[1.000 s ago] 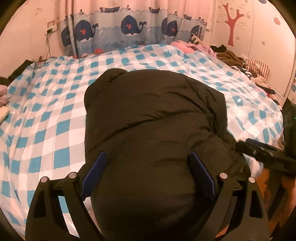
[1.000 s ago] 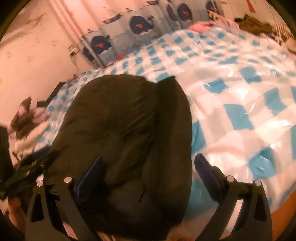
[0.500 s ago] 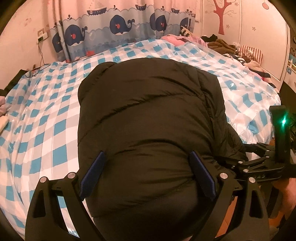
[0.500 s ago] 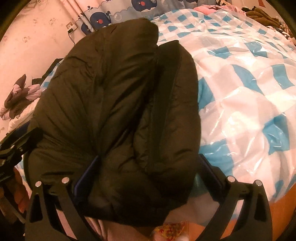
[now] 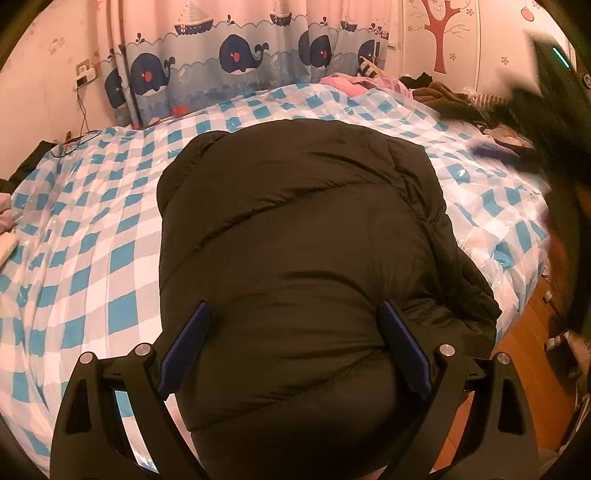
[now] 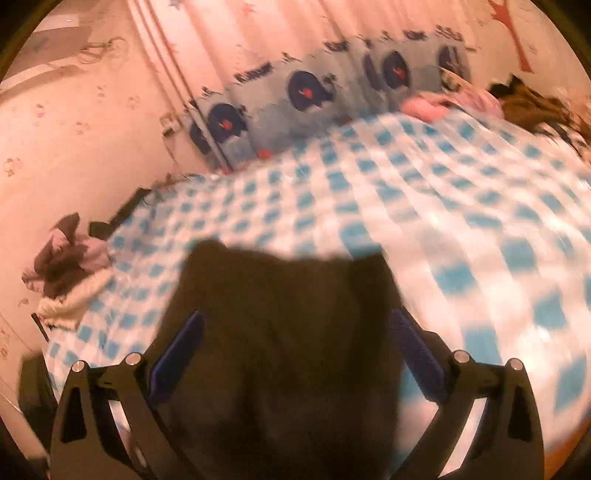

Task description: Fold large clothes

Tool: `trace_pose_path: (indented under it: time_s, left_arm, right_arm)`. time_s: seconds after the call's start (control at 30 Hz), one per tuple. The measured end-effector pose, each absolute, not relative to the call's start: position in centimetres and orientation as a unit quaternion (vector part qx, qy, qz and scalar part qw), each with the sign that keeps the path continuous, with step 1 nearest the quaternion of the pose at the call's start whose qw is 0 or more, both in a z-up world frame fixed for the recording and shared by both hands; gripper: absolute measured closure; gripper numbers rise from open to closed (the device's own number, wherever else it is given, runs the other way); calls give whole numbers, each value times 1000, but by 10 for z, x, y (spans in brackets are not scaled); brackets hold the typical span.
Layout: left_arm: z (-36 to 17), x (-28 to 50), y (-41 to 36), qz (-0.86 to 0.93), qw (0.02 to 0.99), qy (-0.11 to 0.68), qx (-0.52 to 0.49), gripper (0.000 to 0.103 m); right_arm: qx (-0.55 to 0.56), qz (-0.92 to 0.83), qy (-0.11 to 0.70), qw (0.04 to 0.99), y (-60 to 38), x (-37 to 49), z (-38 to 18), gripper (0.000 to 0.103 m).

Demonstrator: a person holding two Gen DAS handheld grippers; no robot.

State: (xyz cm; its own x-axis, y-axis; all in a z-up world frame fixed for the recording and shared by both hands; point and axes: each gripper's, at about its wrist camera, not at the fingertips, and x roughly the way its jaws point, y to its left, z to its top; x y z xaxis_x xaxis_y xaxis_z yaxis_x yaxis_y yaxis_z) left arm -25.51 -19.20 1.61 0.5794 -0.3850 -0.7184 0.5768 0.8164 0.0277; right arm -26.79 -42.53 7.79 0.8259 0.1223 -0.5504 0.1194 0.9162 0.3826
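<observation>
Nearest the left wrist camera, the left gripper (image 5: 293,341) has its jaws spread wide, the blue pads (image 5: 186,345) standing on either side of the dark puffer jacket (image 5: 295,236) without pinching any of it. The jacket lies folded into a long bundle on the bed (image 5: 92,236), its near end at the bed's front edge beneath the gripper and its far end reaching toward the middle of the mattress; the right side of the bundle spills a little over the edge toward the wooden floor (image 5: 517,339). In the right wrist view, which is heavily motion-blurred, the right gripper (image 6: 295,350) likewise has its jaws parted wide, with the jacket (image 6: 280,332) filling the gap between them, though the blur hides whether the pads (image 6: 177,354) touch the fabric. The bed is covered with a blue and white checked sheet (image 5: 74,266) under a glossy clear plastic film. At the left edge of the bed lies a small heap of clothes (image 6: 70,266). At the far right side, beyond the jacket, a pile of clothes (image 5: 454,99) in pink, brown and stripes lies along the wall. Behind the bed hangs a curtain printed with whales (image 5: 240,59) and sailing boats, and a red tree decal (image 5: 439,33) marks the wall to its right. A dark blurred shape (image 5: 554,122) crosses the right edge of the left wrist view.
</observation>
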Motion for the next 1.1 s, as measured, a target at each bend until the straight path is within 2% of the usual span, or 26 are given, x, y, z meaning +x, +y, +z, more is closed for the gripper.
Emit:
trace_pose_path:
  time_s: [0.13,0.27,0.33,0.4,0.5,0.57,0.67,0.8,0.93,1.0,1.1]
  left_arm:
    - [16,-254,-193,-275,877,372,128,15]
    - [18,-251,-190,-284,874,376,122,15]
    - [23,-250,-185,-291,874,374,110,14]
    - [31,-244,-172,-300,873,378,72,14]
    - [38,-221,-134,-301,867,396,-32,14]
    - [32,-194,-97,-278,853,425,-124,14]
    - [7,-158,-62,-245,823,471,-202,15]
    - [-28,-131,-61,-238,794,514,-223,15]
    - [-60,-115,-76,-251,749,548,-275,14]
    - [-62,-114,-79,-255,740,553,-287,14]
    - [-59,-110,-80,-273,735,557,-274,14]
  right_arm:
    - [190,29,301,934,-406,-197,81,6]
    - [183,12,377,908,-397,-130,13,6]
    - [223,15,412,883,-409,-120,-31,6]
    - [249,17,428,869,-419,-121,-46,6]
    - [237,30,442,864,-423,-129,-35,6]
    - [246,35,420,873,-428,-152,-13,6]
    - [231,32,389,891,-437,-194,20,6]
    - [195,22,421,885,-439,-217,30,6]
    - [187,14,505,843,-441,-216,-8,6]
    - [216,27,508,833,-448,-223,-17,6]
    - [285,38,471,834,-473,-241,-7,6]
